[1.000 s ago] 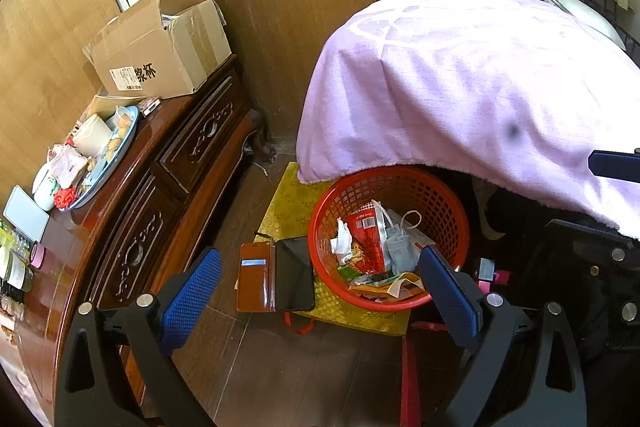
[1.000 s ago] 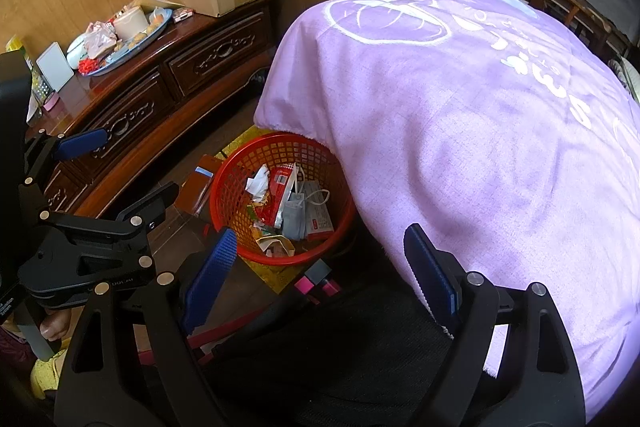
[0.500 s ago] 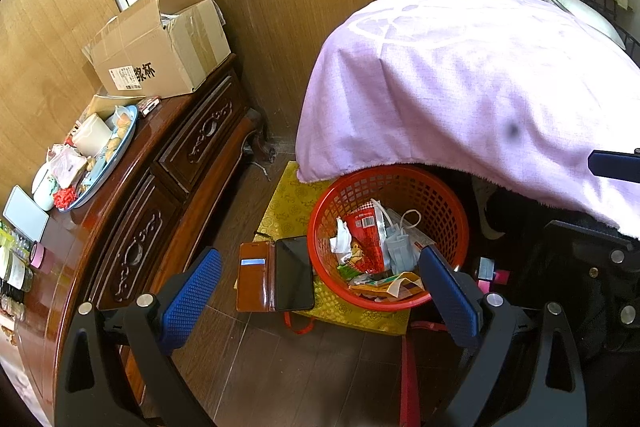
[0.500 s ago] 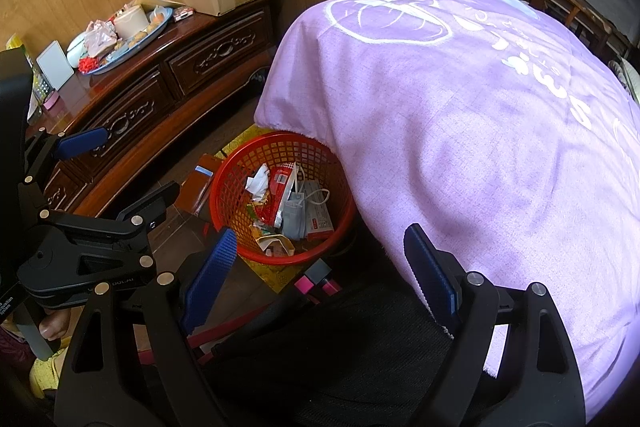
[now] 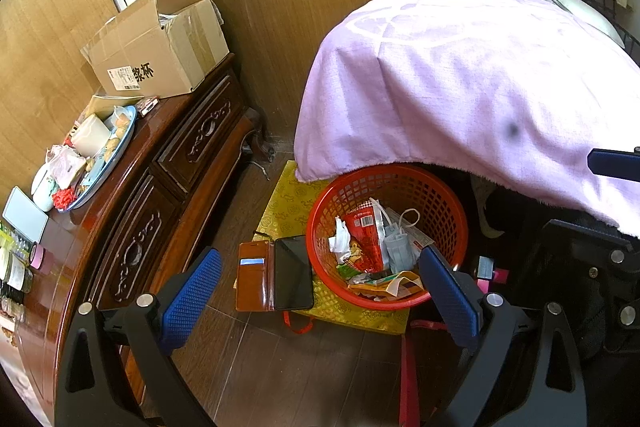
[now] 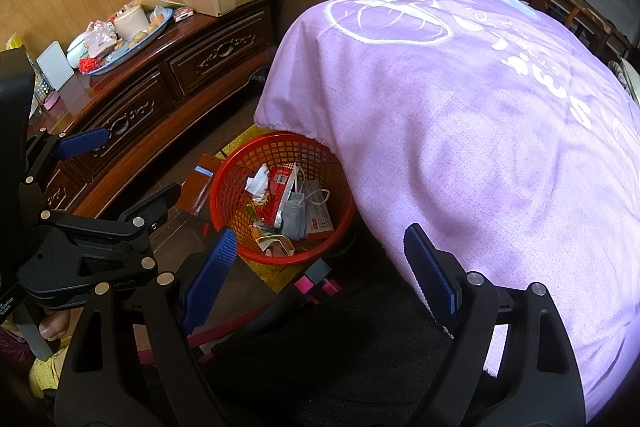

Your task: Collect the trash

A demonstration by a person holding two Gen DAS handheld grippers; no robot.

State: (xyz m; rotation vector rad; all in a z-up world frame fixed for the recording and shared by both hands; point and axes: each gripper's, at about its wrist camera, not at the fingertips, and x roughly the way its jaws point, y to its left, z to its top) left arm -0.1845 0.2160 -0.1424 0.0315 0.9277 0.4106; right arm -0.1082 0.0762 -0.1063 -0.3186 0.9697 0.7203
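Observation:
A red mesh basket (image 5: 444, 195) (image 6: 240, 179) stands on the floor, half under a purple cloth. Inside lie a red wrapper (image 5: 366, 235) (image 6: 276, 195), a grey face mask (image 5: 398, 251) (image 6: 294, 217), crumpled white paper (image 5: 340, 239) (image 6: 258, 183) and other scraps. My left gripper (image 5: 320, 289) hovers above and in front of the basket, open, with nothing between its blue pads. My right gripper (image 6: 320, 269) hangs open and empty over the basket's near edge. The left gripper's body (image 6: 80, 247) also shows at the left of the right wrist view.
A phone in a brown wallet case (image 5: 276, 277) lies on a yellow mat (image 5: 288, 203) beside the basket. The purple cloth (image 5: 460, 87) (image 6: 480, 127) drapes over something bulky. A carved wooden cabinet (image 5: 132, 227) carries a cardboard box (image 5: 160, 51) and a cluttered blue tray (image 5: 92, 159). A black chair seat (image 6: 340, 347) is below.

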